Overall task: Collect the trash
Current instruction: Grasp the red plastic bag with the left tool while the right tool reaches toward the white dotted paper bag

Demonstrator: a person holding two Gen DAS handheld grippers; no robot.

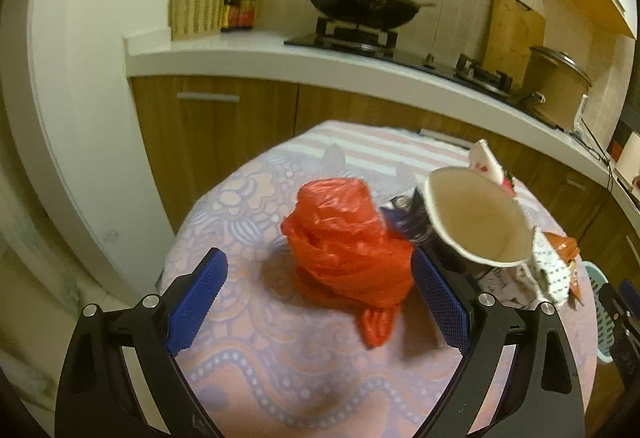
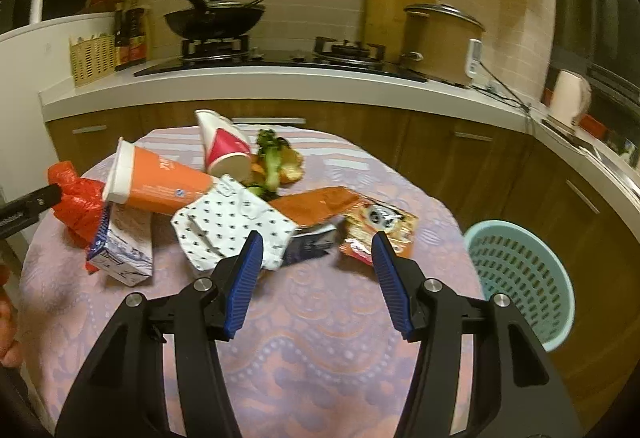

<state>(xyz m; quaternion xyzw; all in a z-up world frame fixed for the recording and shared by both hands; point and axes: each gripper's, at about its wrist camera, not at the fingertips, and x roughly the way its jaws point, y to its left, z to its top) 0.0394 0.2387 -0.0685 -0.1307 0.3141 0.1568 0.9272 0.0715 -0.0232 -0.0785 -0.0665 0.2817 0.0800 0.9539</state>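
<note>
A crumpled red plastic bag [image 1: 348, 250] lies on the round table; it also shows in the right wrist view [image 2: 78, 204]. My left gripper [image 1: 320, 270] is open, its blue pads on either side of the bag, the right pad close to it. My right gripper [image 2: 318, 244] is open and empty above the table, just short of a dotted white paper [image 2: 232, 222], a small dark carton [image 2: 310, 244] and an orange snack packet [image 2: 376, 224]. An orange cup [image 2: 160, 184], a red-and-white cup [image 2: 224, 150], a blue-white carton [image 2: 122, 244] and vegetable scraps [image 2: 276, 162] lie behind.
A light green perforated basket [image 2: 520, 278] stands to the right of the table, below its edge. The table has a patterned pink-purple cloth [image 2: 320, 338]. Behind runs a kitchen counter [image 2: 280, 78] with a wok, a pot and bottles.
</note>
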